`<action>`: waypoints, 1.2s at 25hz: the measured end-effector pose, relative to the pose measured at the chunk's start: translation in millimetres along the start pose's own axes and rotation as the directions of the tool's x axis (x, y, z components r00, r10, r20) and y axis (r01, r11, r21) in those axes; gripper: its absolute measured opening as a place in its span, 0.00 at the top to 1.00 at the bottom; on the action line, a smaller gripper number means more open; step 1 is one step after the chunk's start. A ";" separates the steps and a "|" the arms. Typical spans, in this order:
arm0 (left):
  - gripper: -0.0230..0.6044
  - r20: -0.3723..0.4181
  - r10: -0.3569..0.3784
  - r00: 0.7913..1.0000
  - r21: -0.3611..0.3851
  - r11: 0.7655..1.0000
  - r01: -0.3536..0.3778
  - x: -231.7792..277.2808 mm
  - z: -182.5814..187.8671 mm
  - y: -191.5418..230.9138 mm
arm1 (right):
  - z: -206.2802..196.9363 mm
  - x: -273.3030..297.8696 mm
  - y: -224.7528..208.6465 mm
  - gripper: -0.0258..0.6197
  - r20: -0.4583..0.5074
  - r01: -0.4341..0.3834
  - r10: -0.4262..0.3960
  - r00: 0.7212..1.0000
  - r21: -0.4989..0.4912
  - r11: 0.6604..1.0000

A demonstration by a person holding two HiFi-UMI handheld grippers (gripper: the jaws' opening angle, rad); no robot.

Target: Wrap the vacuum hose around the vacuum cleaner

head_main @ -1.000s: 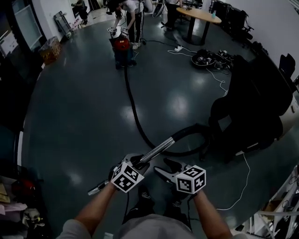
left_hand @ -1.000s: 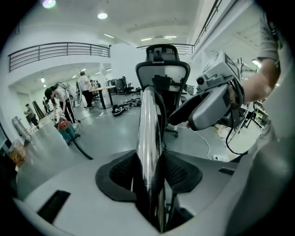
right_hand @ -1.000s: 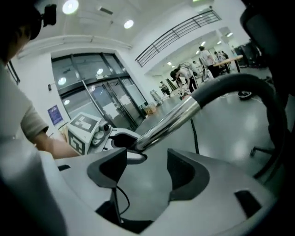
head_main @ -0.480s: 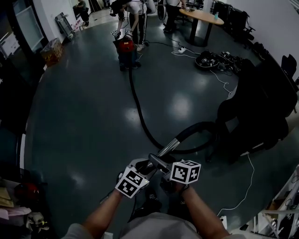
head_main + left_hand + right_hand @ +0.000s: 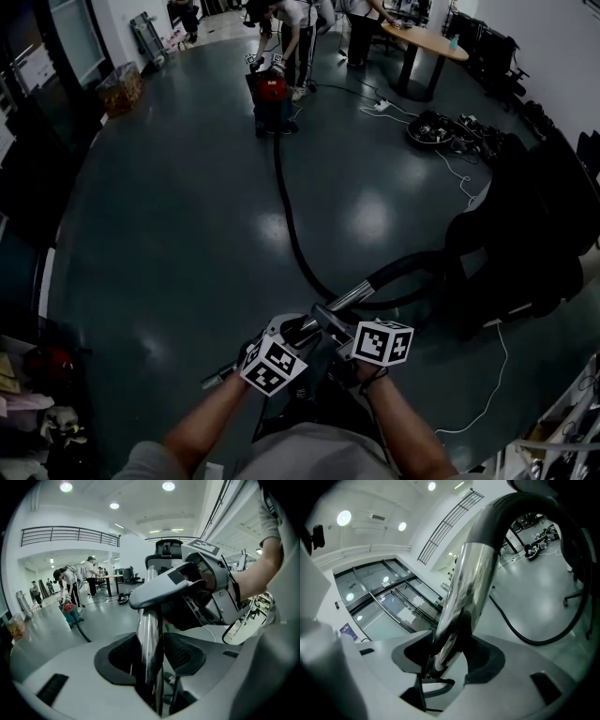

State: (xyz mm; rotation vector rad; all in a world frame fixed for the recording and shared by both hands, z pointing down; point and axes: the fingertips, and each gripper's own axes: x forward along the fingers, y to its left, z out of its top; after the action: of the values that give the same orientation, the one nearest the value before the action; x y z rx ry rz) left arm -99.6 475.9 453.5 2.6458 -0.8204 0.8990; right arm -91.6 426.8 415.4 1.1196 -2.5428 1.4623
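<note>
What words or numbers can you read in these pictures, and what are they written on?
No words or numbers can be read anywhere.
Left marker cube and right marker cube: black-and-white square patterns only, no letters.
Red vacuum cleaner: any label is too small to read.
Blue sign on the glass wall: too blurred to read.

2 claws, 1 hose, 1 vacuum
</note>
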 end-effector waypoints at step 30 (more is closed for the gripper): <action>0.74 -0.220 0.128 0.967 -0.084 0.985 -0.149 22.4 -1.8 91.5 | 135.6 63.1 -25.5 0.64 0.102 -0.164 0.158 0.982 0.056 0.985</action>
State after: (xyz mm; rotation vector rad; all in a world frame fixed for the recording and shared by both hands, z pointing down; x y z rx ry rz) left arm -138.5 392.1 472.0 2.3777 -0.9772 1.1233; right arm -79.1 280.1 378.9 1.0381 -2.7296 1.5729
